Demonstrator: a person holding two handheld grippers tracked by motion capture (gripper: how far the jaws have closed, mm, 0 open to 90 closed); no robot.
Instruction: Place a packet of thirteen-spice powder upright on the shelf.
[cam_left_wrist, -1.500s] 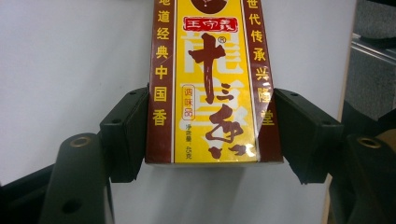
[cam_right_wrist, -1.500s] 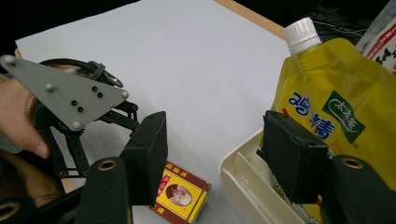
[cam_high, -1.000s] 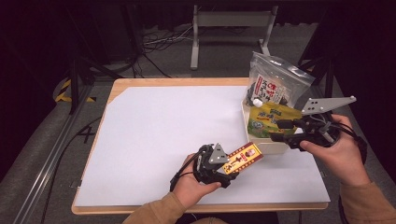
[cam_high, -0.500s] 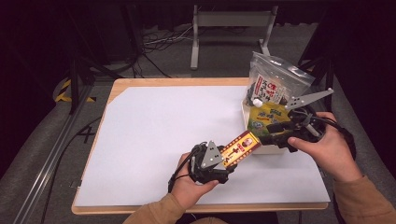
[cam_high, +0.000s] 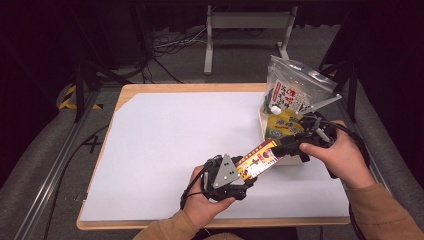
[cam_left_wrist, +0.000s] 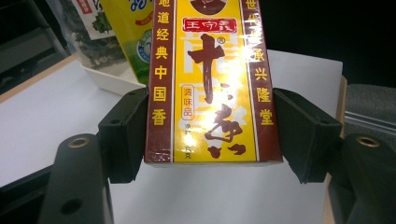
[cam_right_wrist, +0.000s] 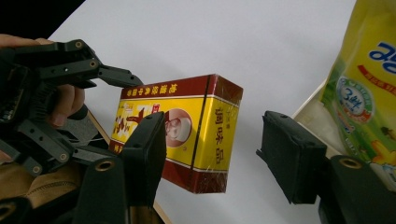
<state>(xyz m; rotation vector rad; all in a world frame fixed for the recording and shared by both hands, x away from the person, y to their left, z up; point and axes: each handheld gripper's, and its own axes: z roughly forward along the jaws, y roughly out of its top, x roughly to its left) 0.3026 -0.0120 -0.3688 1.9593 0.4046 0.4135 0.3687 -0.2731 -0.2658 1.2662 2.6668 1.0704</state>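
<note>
Left gripper (cam_high: 245, 172) clamped on long sides of yellow-and-maroon cardboard box (cam_high: 258, 160) with Chinese print, near front edge of white table sheet (cam_high: 165, 135); box held above sheet, tilted toward right. Right gripper (cam_right_wrist: 212, 140) jaws apart, just been opening; box far end sits between them, pads not pressing. Just beyond: white tray (cam_high: 261, 120) holding yellow pouch (cam_high: 281, 125) and clear bag (cam_high: 290, 90) with dark contents.

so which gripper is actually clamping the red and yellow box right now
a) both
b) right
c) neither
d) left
d: the left gripper has both pads pressed on the sides of the box, while the right gripper stands open around its far end, pads apart from it.
</note>
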